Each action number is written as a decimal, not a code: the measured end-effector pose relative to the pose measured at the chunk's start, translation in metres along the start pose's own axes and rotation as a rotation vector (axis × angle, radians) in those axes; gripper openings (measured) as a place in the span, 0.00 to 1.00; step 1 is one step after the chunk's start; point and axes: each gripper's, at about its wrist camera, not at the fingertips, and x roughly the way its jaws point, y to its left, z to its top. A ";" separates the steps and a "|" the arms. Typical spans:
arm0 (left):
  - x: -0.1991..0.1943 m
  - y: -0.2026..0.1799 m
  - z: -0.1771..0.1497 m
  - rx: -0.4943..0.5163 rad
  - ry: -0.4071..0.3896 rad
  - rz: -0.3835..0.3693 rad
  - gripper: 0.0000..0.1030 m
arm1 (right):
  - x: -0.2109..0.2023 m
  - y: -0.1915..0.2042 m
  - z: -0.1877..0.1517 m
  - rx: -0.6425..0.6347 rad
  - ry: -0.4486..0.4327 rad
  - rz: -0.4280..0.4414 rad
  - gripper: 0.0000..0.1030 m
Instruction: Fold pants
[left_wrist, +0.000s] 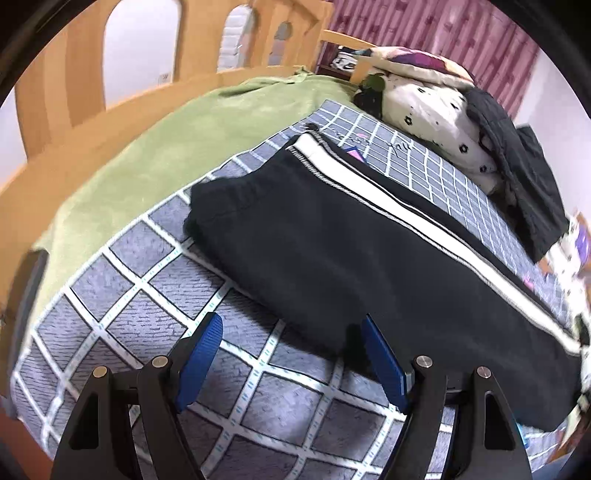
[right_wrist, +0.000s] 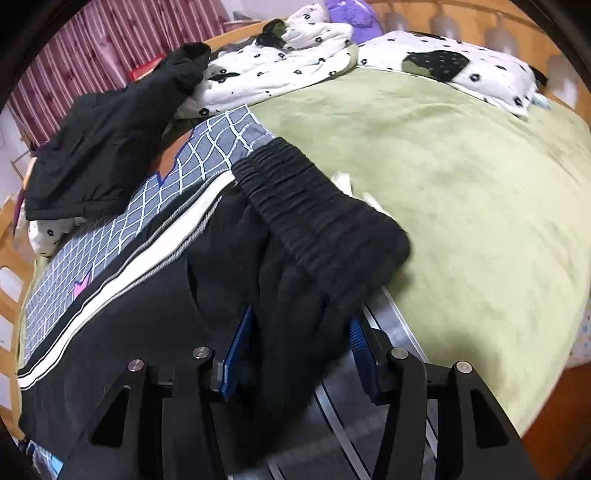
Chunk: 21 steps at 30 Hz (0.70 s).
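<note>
Black pants (left_wrist: 332, 240) with a white side stripe lie flat on a grey checked mat (left_wrist: 155, 325) on the bed. My left gripper (left_wrist: 291, 354) is open, just above the mat at the pants' near edge, its right pad touching the fabric. In the right wrist view the pants (right_wrist: 155, 295) have their ribbed elastic waistband (right_wrist: 314, 221) lifted and bunched. My right gripper (right_wrist: 299, 354) has black pants fabric between its blue pads, just below the waistband.
A green blanket (right_wrist: 461, 184) covers the bed beside the mat. A white flowered quilt (left_wrist: 424, 103) and a black jacket (right_wrist: 110, 140) are heaped at the far side. A wooden bed rail (left_wrist: 74, 122) runs along the left.
</note>
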 end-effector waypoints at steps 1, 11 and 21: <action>0.005 0.003 0.002 -0.023 0.001 -0.009 0.74 | -0.010 -0.006 -0.005 0.001 -0.008 -0.007 0.51; 0.019 0.017 0.050 -0.111 -0.124 -0.076 0.13 | -0.080 0.018 -0.033 0.064 -0.048 0.035 0.53; 0.006 -0.006 0.011 0.307 0.000 0.118 0.33 | -0.091 0.140 -0.035 -0.129 -0.115 0.119 0.66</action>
